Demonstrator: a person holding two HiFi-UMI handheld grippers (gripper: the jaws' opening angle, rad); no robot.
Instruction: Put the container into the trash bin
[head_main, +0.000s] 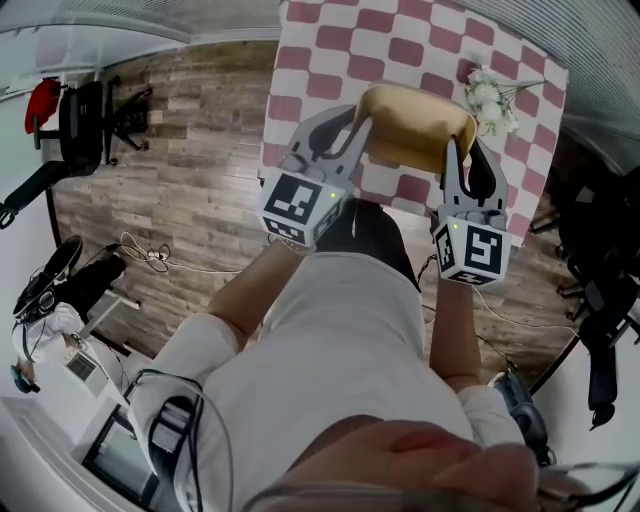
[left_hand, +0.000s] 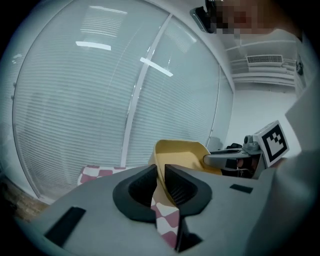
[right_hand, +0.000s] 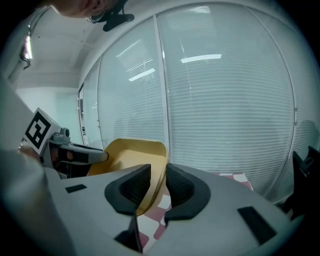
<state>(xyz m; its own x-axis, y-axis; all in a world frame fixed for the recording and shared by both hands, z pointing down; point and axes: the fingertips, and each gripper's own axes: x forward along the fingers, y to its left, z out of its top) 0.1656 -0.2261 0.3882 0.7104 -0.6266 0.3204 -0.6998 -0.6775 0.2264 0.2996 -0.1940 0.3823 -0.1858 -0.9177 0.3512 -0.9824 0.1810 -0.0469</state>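
Holding: yellow container (head_main: 415, 125) in the air over the checked worktop (head_main: 330, 50), between both grippers.
Left gripper (head_main: 348, 128): fingers clenched on the container's left rim.
Right gripper (head_main: 468, 160): fingers clenched on its right rim.
Nearby: white flowers (head_main: 492, 100) on the worktop, by the container's right end.
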